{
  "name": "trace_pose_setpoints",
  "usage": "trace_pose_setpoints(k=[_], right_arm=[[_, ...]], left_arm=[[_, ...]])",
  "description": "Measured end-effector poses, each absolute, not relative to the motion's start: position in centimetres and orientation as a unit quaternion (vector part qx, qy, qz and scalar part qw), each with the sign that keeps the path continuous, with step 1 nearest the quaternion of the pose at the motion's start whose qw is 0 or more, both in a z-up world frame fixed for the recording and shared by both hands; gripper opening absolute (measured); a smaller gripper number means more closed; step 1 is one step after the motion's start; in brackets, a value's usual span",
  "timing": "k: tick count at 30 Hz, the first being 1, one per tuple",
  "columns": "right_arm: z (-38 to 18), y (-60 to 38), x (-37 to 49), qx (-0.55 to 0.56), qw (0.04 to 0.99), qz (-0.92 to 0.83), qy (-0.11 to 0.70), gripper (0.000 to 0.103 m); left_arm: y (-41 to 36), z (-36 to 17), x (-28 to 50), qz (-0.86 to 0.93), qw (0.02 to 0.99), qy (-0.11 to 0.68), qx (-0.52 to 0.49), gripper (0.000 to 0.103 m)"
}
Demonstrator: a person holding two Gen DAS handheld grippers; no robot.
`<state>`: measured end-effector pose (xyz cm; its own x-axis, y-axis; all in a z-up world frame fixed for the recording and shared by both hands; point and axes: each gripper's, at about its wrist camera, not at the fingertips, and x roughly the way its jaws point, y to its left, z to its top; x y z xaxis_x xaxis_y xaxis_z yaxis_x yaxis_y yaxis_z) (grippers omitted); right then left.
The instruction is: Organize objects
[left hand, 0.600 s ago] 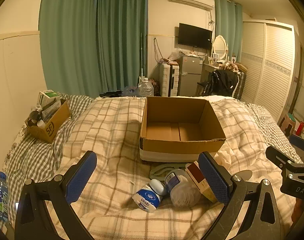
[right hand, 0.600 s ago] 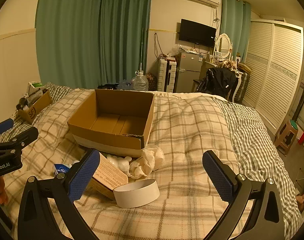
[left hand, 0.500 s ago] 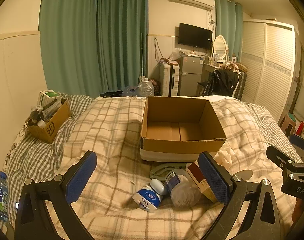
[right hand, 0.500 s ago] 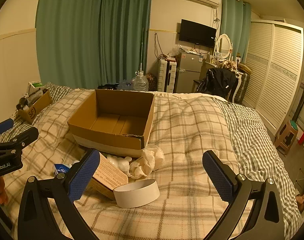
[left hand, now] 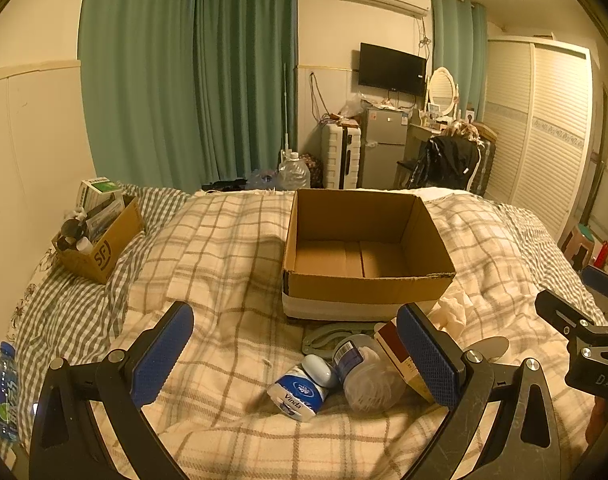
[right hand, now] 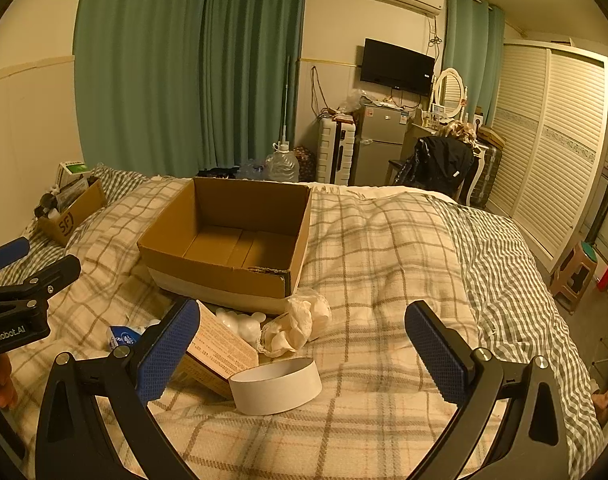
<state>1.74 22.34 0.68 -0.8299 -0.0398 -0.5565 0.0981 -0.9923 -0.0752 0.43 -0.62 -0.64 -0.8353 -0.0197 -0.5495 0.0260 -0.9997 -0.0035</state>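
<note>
Surface: a bed (right hand: 383, 248) under a plaid blanket is seen in a bedroom with green curtains (left hand: 192, 72); the open cardboard box (left hand: 363, 256) standing on it is taken as the landmark.
Left gripper (left hand: 294, 354): held wide apart with nothing between the pads, on the near side of the box.
Right gripper (right hand: 304, 350): likewise spread wide and holding nothing, near and to the right of the box.
Tissue pack (left hand: 298, 394): laid on the blanket in front of the box, just beside a clear jar (left hand: 365, 376).
Paper carton (right hand: 220, 350): lying in front of the box, against the jar's right side.
Tape ring (right hand: 276, 386): set nearest the camera in the right wrist view, in front of the box and touching the carton.
Crumpled paper (right hand: 298, 326): found at the box's near right corner.
Box interior: only its bare cardboard floor is shown.
Small carton (left hand: 100, 240): placed well to the left of the box, filled with items.
Wardrobe (right hand: 551, 136): seen far right, beyond the box.
</note>
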Motion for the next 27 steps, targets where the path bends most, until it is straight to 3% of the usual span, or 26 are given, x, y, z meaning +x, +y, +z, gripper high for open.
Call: trace_pose_setpoints(k=[27], right_arm=[[0.34,22.09,1.82,0.291,0.04,-0.954,0.055,0.103]], left_arm=[[-0.75,-0.62,-0.05,-0.955,0.023,-0.004,0.297,0.103]])
